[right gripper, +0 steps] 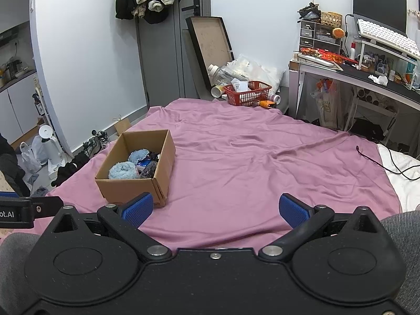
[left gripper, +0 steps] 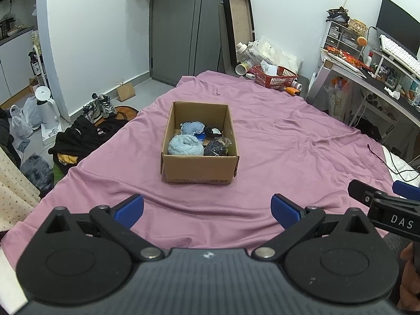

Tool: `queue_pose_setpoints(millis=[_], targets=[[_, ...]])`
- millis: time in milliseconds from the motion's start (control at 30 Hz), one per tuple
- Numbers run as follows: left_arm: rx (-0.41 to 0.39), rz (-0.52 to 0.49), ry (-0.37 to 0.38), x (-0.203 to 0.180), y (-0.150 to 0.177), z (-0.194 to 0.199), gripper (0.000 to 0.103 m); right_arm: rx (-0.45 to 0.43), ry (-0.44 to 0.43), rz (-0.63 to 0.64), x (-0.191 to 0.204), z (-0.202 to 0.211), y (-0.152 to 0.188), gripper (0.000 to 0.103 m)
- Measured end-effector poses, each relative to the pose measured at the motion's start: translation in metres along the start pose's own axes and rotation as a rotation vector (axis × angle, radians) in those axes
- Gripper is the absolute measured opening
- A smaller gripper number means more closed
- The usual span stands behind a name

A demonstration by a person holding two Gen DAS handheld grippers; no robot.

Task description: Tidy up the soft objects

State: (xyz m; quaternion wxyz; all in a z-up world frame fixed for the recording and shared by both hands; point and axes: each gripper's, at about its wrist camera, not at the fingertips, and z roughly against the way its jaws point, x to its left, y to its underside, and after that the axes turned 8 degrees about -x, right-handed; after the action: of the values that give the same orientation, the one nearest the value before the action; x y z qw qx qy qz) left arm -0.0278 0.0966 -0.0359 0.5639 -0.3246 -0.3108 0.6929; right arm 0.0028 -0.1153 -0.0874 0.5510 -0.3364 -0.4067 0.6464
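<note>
Nearest the lens in the left wrist view, the left gripper [left gripper: 207,211] fills the bottom of the frame with its blue-padded fingers [left gripper: 130,210] spread wide and nothing between them, only bare purple bedsheet [left gripper: 275,141]. Above the gap, in the middle of the frame and well apart from the fingertips, a cardboard box [left gripper: 199,166] sits upright on the sheet, open at the top. Inside it lie a light blue fluffy roll [left gripper: 185,145] at the near left, a second pale blue fuzzy piece [left gripper: 191,128] behind it, a dark bundle [left gripper: 216,147] at the near right and some small dark items toward the back that are too jumbled to name. No loose soft thing shows on the sheet around the box, so the gathering looks largely or wholly done; whether more waits out of frame cannot be told. At the right edge the tip of the right gripper [left gripper: 383,199] pokes in, level with the left one. In the right wrist view, the right gripper [right gripper: 215,211] likewise stands released, its fingers [right gripper: 292,210] parted over empty sheet. The box [right gripper: 131,189] sits at the left of the frame, up and to the left of the left finger pad and near it, not in line with the gap. The same blue roll [right gripper: 123,171] and dark bundle [right gripper: 149,170] show inside; the broad sheet to the right lies bare.
</note>
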Motion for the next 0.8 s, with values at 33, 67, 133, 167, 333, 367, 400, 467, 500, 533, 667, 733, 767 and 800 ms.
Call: queue_pose_setpoints(millis=[33,67,133,167,333,367,400,467,500,533,667,733,767,800], targets=[[0.001,0.001,-0.002,0.0001,-0.0003,0.0,0.102,0.0,0.0,-0.001,0.0,-0.0002,0.0,0.103],[0.001,0.0,-0.001,0.0004,-0.0008,-0.0003,0.102,0.0,0.001,0.0,0.0,-0.0001,0.0001,0.103],[0.0,-0.001,-0.001,0.0003,-0.0008,-0.0003,0.102,0.0,0.0,0.0,-0.0005,0.0,0.0,0.103],[0.0,-0.002,-0.001,0.0004,-0.001,-0.0004,0.102,-0.002,-0.001,0.0,-0.0004,-0.0001,0.0001,0.103],[-0.004,-0.007,0.004,0.0002,-0.0024,0.0004,0.102,-0.001,0.002,-0.002,-0.0004,-0.0002,-0.0003,0.103],[-0.005,-0.009,0.004,0.0,-0.0029,0.0007,0.102,-0.002,0.002,-0.003,-0.001,0.0009,-0.0007,0.103],[-0.005,-0.01,0.004,0.0001,-0.0032,0.0006,0.102,-0.003,0.002,-0.003,-0.0009,0.0012,-0.0011,0.103],[-0.005,-0.009,0.005,-0.0005,-0.0028,0.0008,0.102,-0.002,0.002,-0.003,-0.001,0.0011,-0.001,0.103],[-0.005,-0.011,0.004,-0.0009,-0.0036,0.0008,0.102,-0.002,0.002,-0.002,-0.0009,0.0011,-0.0009,0.103],[-0.006,-0.013,0.005,-0.0011,-0.0036,0.0009,0.102,-0.003,0.002,-0.001,-0.0009,0.0012,-0.001,0.103],[-0.011,-0.023,0.006,-0.0035,-0.004,0.0024,0.102,-0.004,0.002,-0.002,-0.001,0.0016,-0.0014,0.103],[-0.009,-0.023,0.003,-0.0044,-0.0043,0.0034,0.102,-0.004,0.003,-0.002,-0.0008,0.0016,-0.0011,0.103],[-0.011,-0.025,0.003,-0.0048,-0.0045,0.0043,0.102,-0.004,0.002,-0.003,-0.0009,0.0017,-0.0012,0.103],[-0.012,-0.027,0.005,-0.0049,-0.0049,0.0046,0.102,-0.004,0.002,-0.002,-0.0009,0.0015,-0.0009,0.103]])
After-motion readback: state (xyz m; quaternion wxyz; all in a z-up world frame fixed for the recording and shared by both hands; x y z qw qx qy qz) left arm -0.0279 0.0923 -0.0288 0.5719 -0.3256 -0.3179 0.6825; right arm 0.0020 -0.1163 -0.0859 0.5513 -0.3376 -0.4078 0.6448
